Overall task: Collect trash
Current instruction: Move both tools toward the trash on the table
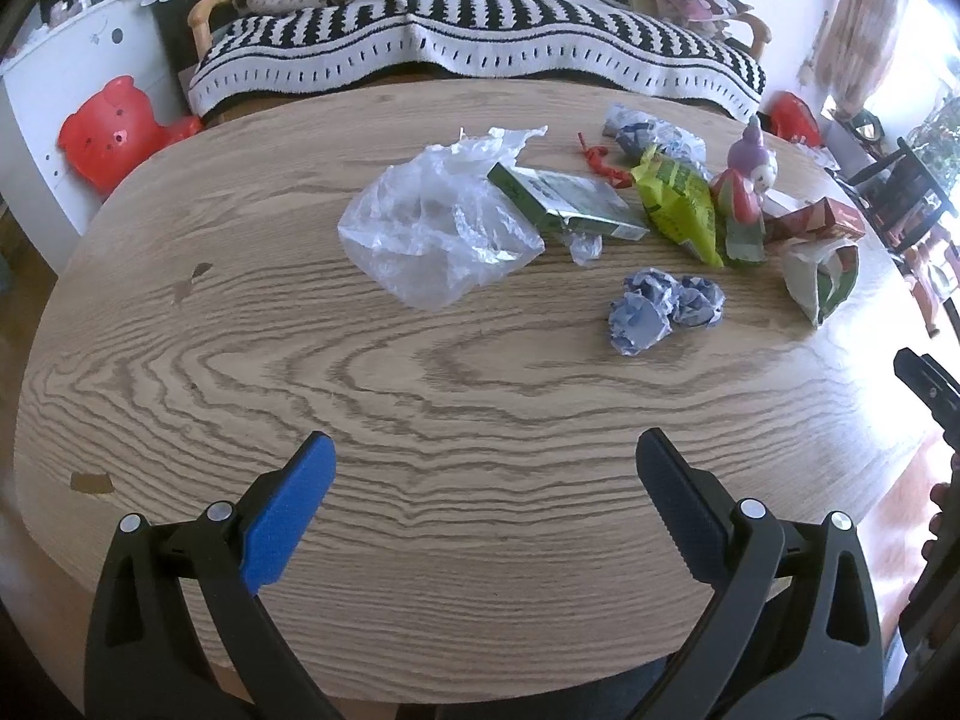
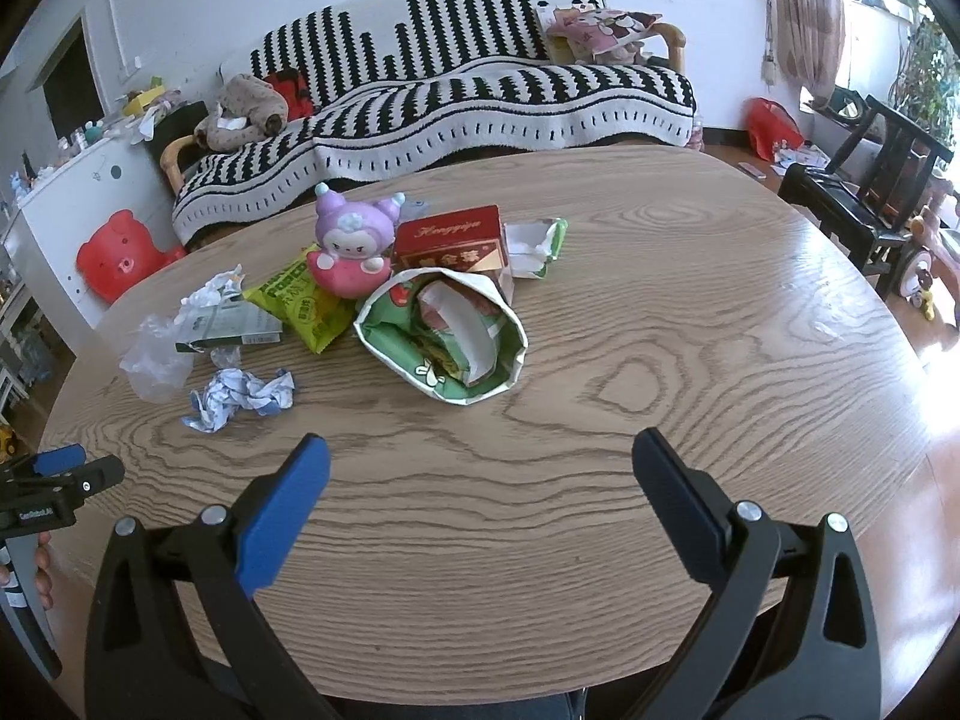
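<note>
Red string [image 1: 602,163] shows only from the left; both hand-held grippers [image 1: 483,462] [image 2: 480,459] gape, released.

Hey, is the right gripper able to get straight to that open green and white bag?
Probably yes. The right gripper is open and empty, and only bare table lies between it and the bag, whose mouth faces it.

Striped sofa [image 2: 456,102] behind oval wooden table [image 2: 660,312], sunlit window right

A home living room — a sofa [image 2: 456,96] under a striped throw, a wooden table [image 2: 660,372], toys [image 2: 351,243], a curtain [image 2: 807,12] — lived-in clutter.
</note>
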The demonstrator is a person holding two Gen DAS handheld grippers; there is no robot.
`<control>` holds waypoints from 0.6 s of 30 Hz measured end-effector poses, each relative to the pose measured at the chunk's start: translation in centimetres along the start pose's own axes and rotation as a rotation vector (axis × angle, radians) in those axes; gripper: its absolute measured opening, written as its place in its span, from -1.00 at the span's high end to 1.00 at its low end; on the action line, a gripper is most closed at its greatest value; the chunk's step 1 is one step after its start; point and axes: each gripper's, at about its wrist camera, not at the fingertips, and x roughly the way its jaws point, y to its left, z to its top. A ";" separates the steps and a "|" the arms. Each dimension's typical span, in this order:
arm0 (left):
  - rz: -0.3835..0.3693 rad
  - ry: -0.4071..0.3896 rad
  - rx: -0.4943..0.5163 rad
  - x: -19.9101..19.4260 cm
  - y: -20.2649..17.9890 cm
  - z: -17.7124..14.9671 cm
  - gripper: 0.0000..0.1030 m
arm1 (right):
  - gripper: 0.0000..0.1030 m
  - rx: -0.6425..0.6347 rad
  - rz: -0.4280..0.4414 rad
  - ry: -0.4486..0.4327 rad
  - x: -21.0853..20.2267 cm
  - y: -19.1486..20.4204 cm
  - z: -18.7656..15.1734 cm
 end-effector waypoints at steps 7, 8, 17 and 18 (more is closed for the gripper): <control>0.013 0.139 -0.002 0.6 0.5 0.2 -0.89 | -0.89 -0.011 0.016 0.017 0.0 0.1 0.0; 0.012 0.111 -0.005 0.6 0.5 0.2 -0.89 | -0.89 -0.013 0.012 0.020 0.1 0.1 0.0; 0.043 0.029 0.022 0.6 0.0 0.0 -0.89 | -0.89 0.006 0.004 0.031 0.6 -0.3 0.1; 0.043 0.031 0.021 0.6 0.0 0.1 -0.89 | -0.89 0.004 0.006 0.031 0.6 -0.2 0.1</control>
